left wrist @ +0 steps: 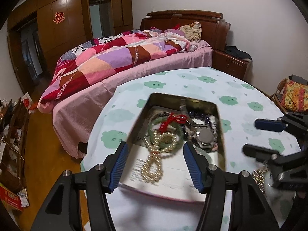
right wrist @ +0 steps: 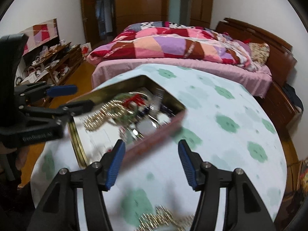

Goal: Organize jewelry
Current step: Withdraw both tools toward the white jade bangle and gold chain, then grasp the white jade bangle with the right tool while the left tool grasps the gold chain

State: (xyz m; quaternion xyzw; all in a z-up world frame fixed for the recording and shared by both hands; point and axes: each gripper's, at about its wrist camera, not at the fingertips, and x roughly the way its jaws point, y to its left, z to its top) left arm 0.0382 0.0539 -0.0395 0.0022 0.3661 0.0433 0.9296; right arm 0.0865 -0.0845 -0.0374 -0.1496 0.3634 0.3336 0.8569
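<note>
Two tongs hang over the table (left wrist: 192,80), both with jaws apart and nothing between the pads. The left tongs (left wrist: 155,157) stand at the near end of the open tin (left wrist: 184,98), their blue pads either side of the pearl string (left wrist: 154,165) that lies on a printed paper (left wrist: 173,175) in the tin. The right tongs (right wrist: 152,157) stand just right of the tin's long red wall (right wrist: 154,136), over bare cloth; one more beaded chain (right wrist: 157,219) lies on the table below them, outside the tin.

Further into the tin lie one green bangle (left wrist: 163,127) tied with a red cord (left wrist: 173,120), one watch (left wrist: 206,136), and one string of dark beads (left wrist: 198,115); the rest is a blurred tangle I cannot count.

Beyond and right of the tin the table is open cloth up to its curved far edge. Past that edge stands one bed (left wrist: 134,65), close against the table.
</note>
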